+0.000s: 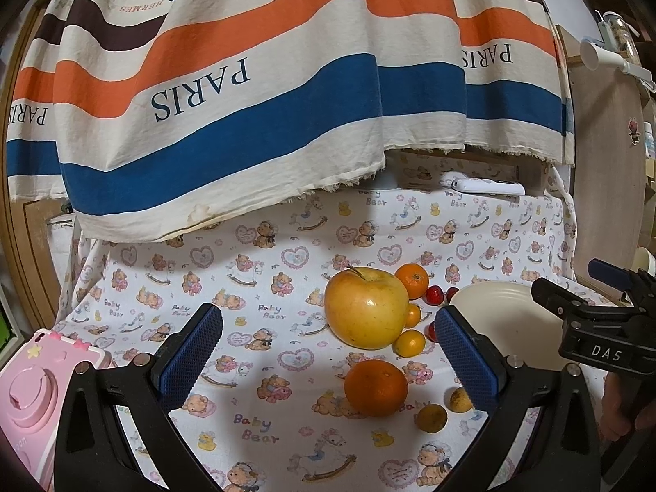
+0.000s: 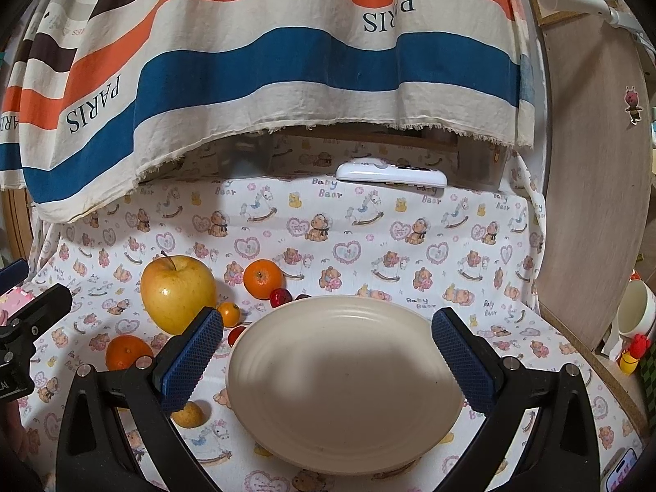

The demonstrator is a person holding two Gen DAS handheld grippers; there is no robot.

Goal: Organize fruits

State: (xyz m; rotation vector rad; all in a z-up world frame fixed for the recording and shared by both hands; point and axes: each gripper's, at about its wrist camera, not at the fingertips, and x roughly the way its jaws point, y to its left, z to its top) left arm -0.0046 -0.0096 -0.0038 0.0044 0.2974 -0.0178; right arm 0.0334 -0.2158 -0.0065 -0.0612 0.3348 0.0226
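A large yellow apple (image 1: 366,306) (image 2: 178,293) lies on the bear-print cloth. Around it lie a big orange (image 1: 375,387) (image 2: 126,351), a small mandarin (image 1: 412,280) (image 2: 263,278), small kumquats (image 1: 409,342) (image 2: 228,313), red cherry-like fruits (image 1: 433,294) (image 2: 280,297) and two brownish small fruits (image 1: 431,418). A cream plate (image 2: 344,381) (image 1: 504,311) sits empty to their right. My left gripper (image 1: 328,352) is open and empty, hovering over the big orange. My right gripper (image 2: 328,352) is open and empty above the plate; it also shows in the left wrist view (image 1: 590,307).
A striped "PARIS" cloth (image 1: 262,82) hangs over the back. A white remote (image 2: 391,174) lies at the far edge. A pink toy camera (image 1: 37,393) sits at the left. A wooden board (image 2: 594,188) and a white cup (image 2: 635,307) stand at the right.
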